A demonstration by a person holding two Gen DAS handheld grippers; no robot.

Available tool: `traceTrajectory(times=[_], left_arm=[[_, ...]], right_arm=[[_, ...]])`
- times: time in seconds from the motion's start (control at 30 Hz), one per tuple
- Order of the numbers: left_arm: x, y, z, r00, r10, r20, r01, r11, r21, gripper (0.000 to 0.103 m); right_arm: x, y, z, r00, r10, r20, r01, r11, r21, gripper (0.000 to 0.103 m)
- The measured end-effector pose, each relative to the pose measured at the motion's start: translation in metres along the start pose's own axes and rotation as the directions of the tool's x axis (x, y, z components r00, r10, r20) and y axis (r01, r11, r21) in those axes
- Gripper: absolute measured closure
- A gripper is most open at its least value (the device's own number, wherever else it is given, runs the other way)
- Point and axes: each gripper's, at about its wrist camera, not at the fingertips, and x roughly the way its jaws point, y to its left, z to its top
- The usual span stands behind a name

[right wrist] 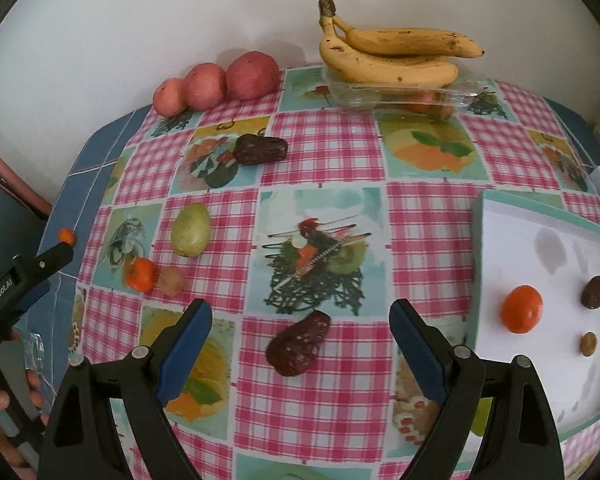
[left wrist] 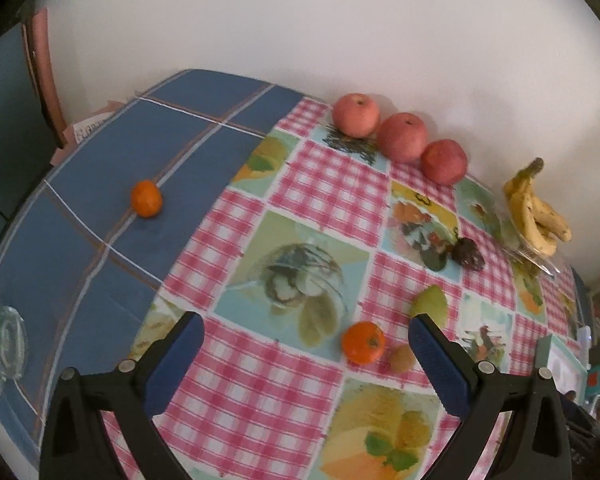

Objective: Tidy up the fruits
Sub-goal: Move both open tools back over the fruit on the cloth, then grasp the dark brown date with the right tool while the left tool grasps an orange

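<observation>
A: L gripper point(left wrist: 304, 344) pose?

B: Above the pink-checked tablecloth point(left wrist: 324, 184), jaws wide apart, nothing held. Small orange tangerine point(left wrist: 363, 342) w/ a little tan round fruit point(left wrist: 401, 358) lies between the fingers, nearer the right one; pale green pear point(left wrist: 431, 303) just beyond it.

A: R gripper point(right wrist: 300, 332)?

B: Also spread wide, empty. Dark maroon wrinkled fruit point(right wrist: 298, 344) sits between its fingertips.

A: Only in the right view?

B: White teal-rimmed tray point(right wrist: 500, 232) holding an orange.

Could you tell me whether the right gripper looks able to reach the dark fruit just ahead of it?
Probably yes: the right gripper is open, and the dark fruit lies alone between its fingers.
</observation>
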Motion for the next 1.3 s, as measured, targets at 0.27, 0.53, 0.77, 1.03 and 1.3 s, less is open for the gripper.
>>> traceTrajectory(times=[0.27, 0.53, 0.77, 1.03, 1.3], left_arm=[[0.005, 0.002, 0.008, 1.000, -0.003, -0.019, 0.003, 1.000, -0.016, 0.001], [0.039, -0.036, -0.004, 0.993, -0.040, -0.108, 0.045, 0.998, 0.038, 0.019], [0.065, -0.044, -0.018, 0.984, -0.042, -0.173, 0.046, 0.999, 0.020, 0.026], [0.076, -0.043, -0.021, 0.977, -0.068, -0.201, 0.068, 0.998, -0.008, 0.041], [0.083, -0.046, -0.018, 0.978, -0.052, -0.203, 0.054, 0.999, 0.006, 0.047]], right_arm=[[0.008, 0.009, 0.008, 1.000, 0.027, -0.005, -0.027, 1.000, -0.004, 0.012], [0.026, 0.010, 0.003, 0.999, -0.001, -0.048, -0.001, 1.000, -0.027, 0.013], [0.054, 0.005, -0.009, 0.992, -0.031, -0.126, 0.027, 0.999, -0.026, 0.018], [0.065, 0.013, -0.017, 0.986, -0.055, -0.157, 0.045, 0.997, -0.069, 0.018], [0.066, 0.012, -0.017, 0.985, -0.073, -0.157, 0.060, 0.994, -0.086, 0.029]])
